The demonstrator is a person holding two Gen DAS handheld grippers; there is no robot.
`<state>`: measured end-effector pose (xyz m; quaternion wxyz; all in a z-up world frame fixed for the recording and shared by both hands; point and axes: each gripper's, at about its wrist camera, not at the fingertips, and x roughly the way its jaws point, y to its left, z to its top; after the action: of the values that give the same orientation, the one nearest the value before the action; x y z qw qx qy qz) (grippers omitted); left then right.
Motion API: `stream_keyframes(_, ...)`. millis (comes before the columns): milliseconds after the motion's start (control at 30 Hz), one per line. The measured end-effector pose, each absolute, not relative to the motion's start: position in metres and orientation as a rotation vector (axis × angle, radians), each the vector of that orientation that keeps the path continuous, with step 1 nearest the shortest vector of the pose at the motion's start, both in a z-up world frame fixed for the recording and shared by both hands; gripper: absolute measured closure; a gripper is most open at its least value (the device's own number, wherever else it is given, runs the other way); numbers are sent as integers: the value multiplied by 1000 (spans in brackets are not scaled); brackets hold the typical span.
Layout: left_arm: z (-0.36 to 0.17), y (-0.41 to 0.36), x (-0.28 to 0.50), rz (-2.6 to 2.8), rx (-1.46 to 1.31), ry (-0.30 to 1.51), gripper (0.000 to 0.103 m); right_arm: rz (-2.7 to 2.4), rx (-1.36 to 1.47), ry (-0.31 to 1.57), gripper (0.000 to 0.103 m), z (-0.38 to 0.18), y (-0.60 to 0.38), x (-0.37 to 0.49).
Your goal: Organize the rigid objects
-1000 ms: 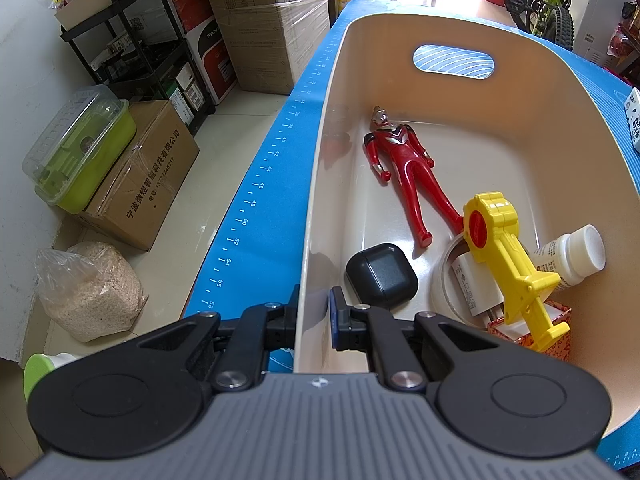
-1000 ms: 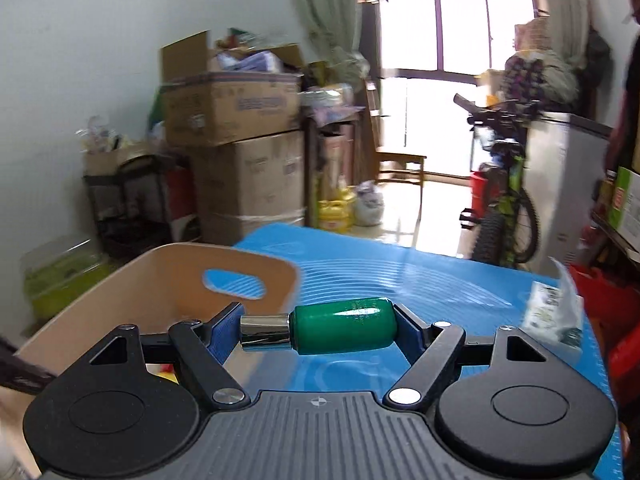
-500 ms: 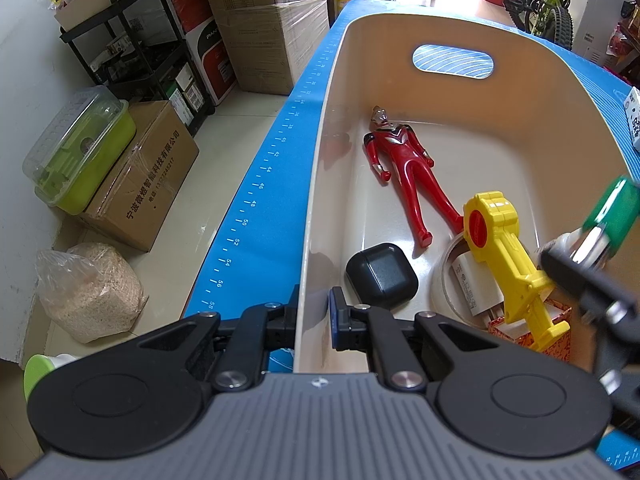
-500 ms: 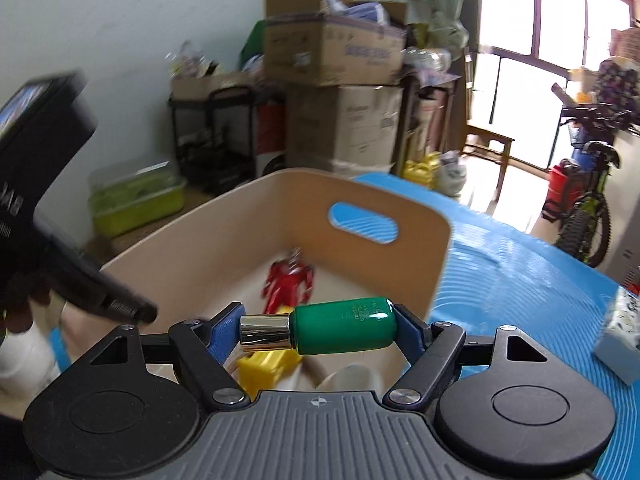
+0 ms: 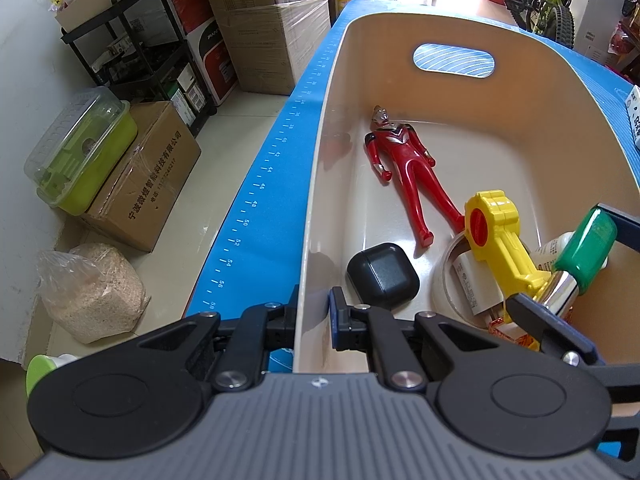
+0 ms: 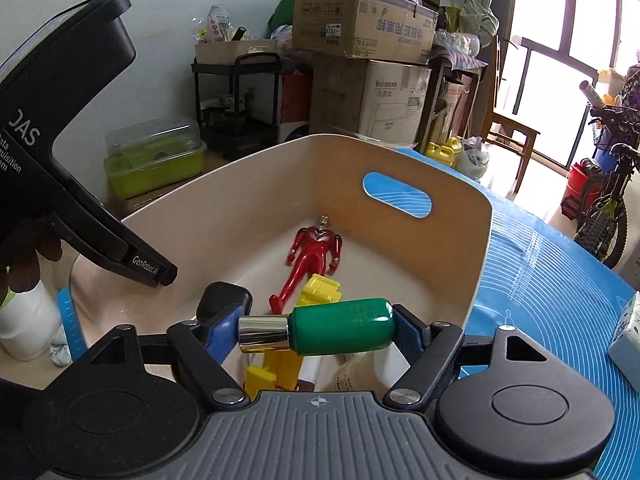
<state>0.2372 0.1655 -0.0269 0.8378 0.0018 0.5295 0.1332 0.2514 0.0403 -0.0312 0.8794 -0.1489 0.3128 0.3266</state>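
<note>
My left gripper (image 5: 312, 316) is shut on the near left rim of a beige bin (image 5: 320, 184). In the bin lie a red figure (image 5: 404, 164), a black case (image 5: 382, 276), a yellow toy (image 5: 504, 236), a tape roll (image 5: 444, 280) and a white bottle (image 5: 554, 246). My right gripper (image 6: 318, 330) is shut on a green bottle with a silver cap (image 6: 340, 330) and holds it sideways over the bin's near end, above the yellow toy (image 6: 316, 290). The green bottle also shows in the left wrist view (image 5: 584, 246).
The bin (image 6: 476, 264) stands on a blue mat (image 6: 540, 280) on a table. A white and blue packet (image 6: 628, 340) lies on the mat to the right. Boxes (image 5: 148, 172), a black shelf cart (image 5: 140, 56) and a green container (image 5: 80, 152) stand on the floor to the left.
My right gripper has carried the green bottle left and down, from beside the bin to over its near end. My left gripper has stayed on the rim.
</note>
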Motion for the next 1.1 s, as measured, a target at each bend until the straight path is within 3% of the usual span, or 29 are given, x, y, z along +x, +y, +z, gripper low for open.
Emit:
stream_keyframes(200,-27,166,237,280,0,1118,90,693,-276,660,18,-28,37,251)
stream_keyframes(333,-26,163,236,288,8,1117,89,689,-240,651,8,-24,33,250)
stream_keyframes(367,-25,163,236,294,12,1112,86,687,-230,646,8,-22,31,249)
stream_keyframes(500,-13,157,233,297,11,1063,44,670,-181,637,6,-11,22,249)
stream_keyframes(600,-3,150,230,297,26,1029,31,641,-142,629,4,-1,10,248)
stream_keyframes(1100,54,115,201,289,20,913,30,439,-28,614,2,42,-61,220)
